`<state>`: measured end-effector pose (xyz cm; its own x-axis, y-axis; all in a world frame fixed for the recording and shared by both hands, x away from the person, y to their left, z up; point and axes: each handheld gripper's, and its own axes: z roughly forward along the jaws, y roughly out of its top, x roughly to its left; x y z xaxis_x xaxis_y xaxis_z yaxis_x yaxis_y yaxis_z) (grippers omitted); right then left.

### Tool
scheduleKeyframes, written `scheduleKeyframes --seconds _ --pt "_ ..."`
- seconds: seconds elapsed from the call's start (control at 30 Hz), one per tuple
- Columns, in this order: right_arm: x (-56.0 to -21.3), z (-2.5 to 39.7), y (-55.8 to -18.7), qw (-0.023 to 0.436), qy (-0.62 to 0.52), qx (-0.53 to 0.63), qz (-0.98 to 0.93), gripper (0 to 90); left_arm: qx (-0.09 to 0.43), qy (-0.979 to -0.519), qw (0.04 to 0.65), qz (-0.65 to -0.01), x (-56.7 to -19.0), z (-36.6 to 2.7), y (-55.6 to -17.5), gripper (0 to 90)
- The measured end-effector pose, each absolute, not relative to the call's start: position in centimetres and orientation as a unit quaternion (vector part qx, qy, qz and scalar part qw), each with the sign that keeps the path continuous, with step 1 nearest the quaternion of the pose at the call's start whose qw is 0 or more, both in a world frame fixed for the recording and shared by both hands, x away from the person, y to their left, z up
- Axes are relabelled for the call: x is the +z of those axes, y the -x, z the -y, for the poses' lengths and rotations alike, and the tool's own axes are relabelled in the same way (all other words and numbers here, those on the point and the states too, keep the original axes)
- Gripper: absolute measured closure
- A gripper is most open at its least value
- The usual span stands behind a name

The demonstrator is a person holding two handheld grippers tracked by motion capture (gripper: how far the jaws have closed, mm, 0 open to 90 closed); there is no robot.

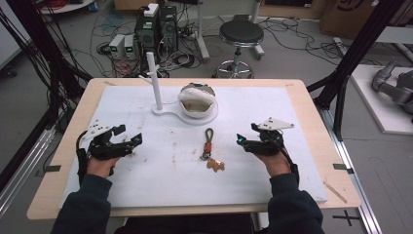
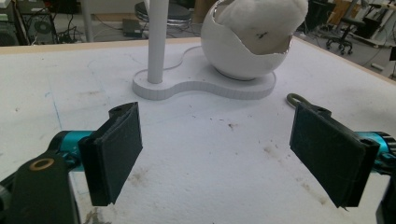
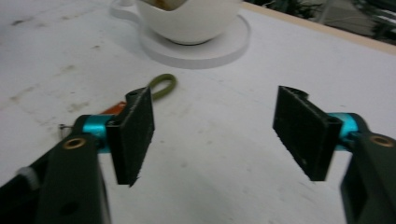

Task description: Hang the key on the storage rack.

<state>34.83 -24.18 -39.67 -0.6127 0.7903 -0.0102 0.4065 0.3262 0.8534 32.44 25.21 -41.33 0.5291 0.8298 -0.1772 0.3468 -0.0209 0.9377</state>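
Evidently both sets of jaws stand wide apart with nothing between their black pads: the left gripper [image 1: 127, 142] rests near the left edge of the white foam mat [image 1: 292, 185], the right gripper [image 1: 246, 140] near the right, each pointing inward. Between them, somewhat nearer the right gripper, lies the keychain [image 1: 210, 150], its olive cord loop [image 3: 162, 87] at the far end, an orange-brown section in the middle, and a small tan charm [image 1: 215, 165] at the near end. Farther off stands a white stand [image 2: 205, 84] bearing an upright post [image 1: 155, 80] on the left and a cracked-egg-shaped bowl [image 2: 233, 53] with pale padding on the right. Judged from this arrangement, the work is at its approach step, the keychain untouched; the next move calls for bringing one gripper over the cord and closing squarely upon it.
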Motion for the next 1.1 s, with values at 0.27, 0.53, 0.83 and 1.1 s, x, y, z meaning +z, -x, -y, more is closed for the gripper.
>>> scheduleKeyframes --seconds 0.27,0.53,0.83,1.1 --pt "-41.0 20.9 -34.7 0.187 -0.366 0.44 -0.798 40.3 0.223 -0.676 0.544 -0.443 -41.5 -25.8 -32.5 17.0" --pt "-42.6 18.0 -35.5 0.148 -0.381 0.413 -0.814 41.7 0.214 -0.678 0.538 -0.452 -42.2 -26.0 -32.7 17.5" --pt "-43.9 14.4 -36.7 0.115 -0.382 0.38 -0.835 45.0 0.214 -0.679 0.537 -0.452 -42.3 -25.9 -32.8 18.5" --pt "-44.5 13.3 -36.9 0.078 -0.38 0.363 -0.847 54.8 0.213 -0.677 0.537 -0.455 -42.3 -26.0 -32.8 19.2"
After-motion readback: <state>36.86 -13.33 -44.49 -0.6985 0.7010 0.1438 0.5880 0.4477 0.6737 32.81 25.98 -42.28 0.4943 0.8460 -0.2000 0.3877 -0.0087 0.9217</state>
